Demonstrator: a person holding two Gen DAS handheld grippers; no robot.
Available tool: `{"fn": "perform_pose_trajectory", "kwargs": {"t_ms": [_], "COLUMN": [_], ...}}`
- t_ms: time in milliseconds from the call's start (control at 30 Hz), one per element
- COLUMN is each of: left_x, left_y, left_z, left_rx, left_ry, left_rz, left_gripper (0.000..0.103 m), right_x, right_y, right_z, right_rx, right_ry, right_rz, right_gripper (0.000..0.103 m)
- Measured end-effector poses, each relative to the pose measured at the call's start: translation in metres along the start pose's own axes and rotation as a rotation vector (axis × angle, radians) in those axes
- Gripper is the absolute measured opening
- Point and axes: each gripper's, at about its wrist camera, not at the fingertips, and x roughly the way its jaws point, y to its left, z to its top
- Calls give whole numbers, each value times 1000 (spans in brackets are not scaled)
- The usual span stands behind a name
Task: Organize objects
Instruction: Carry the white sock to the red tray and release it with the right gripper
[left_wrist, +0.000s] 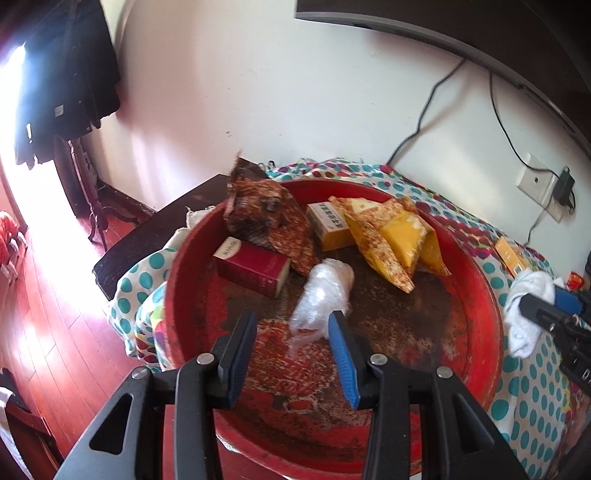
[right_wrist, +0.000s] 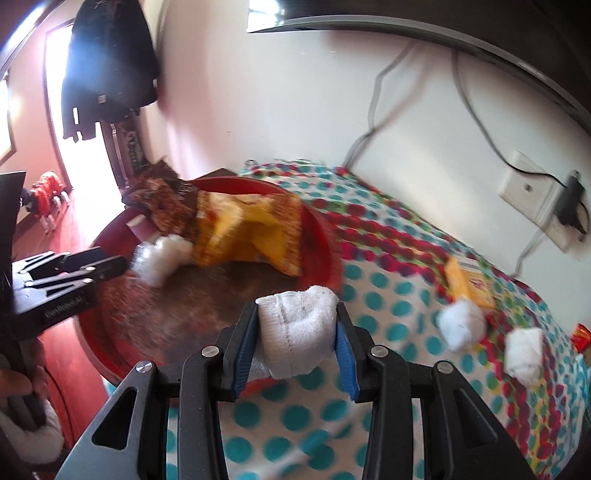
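A: While my right gripper (right_wrist: 297, 354) is clenched on the rolled white cotton sock (right_wrist: 295, 332), what will it feel like?

B: I judge it light, soft and squashy; my pads pinch its middle, which seems the best hold. It hangs above the near rim of the round, worn red metal tray (right_wrist: 317, 229).

A: And my left gripper (left_wrist: 291, 354)?

B: Released, jaws apart over the tray floor, with the crumpled clear plastic bag (left_wrist: 325, 291) just ahead, ungripped.

A: What fills the tray?

B: Beyond the bag, a dark red box (left_wrist: 251, 267), a yellow snack packet (left_wrist: 402, 240), a yellow-and-white carton (left_wrist: 328, 225) and a brown patterned packet (left_wrist: 266, 214). Two more white rolls (right_wrist: 461, 325) lie outside on the spotted cloth (right_wrist: 388, 302).
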Motion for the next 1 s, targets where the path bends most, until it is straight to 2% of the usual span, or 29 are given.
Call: {"fn": "perform_pose_trajectory", "kwargs": {"t_ms": [200, 433, 600, 833, 933, 1000], "left_x": [-2, -3, -1, 3, 5, 6], "left_y": [14, 31, 36, 32, 31, 31], "left_z": [3, 7, 6, 5, 4, 3], "left_rx": [-29, -73, -93, -82, -80, -79], "left_ry": [-13, -20, -12, -2, 7, 11], "left_rz": [29, 48, 49, 44, 45, 45], "left_gripper": [41, 41, 42, 41, 41, 41], "right_x": [23, 42, 53, 69, 69, 64], "right_y": [35, 68, 81, 84, 83, 80], "right_z": [16, 28, 32, 23, 21, 20], "right_rx": [8, 7, 14, -7, -27, -26], "right_ry": [35, 49, 56, 83, 84, 63], "right_rz": [100, 176, 210, 193, 184, 166], "right_gripper": [37, 37, 37, 40, 47, 64]}}
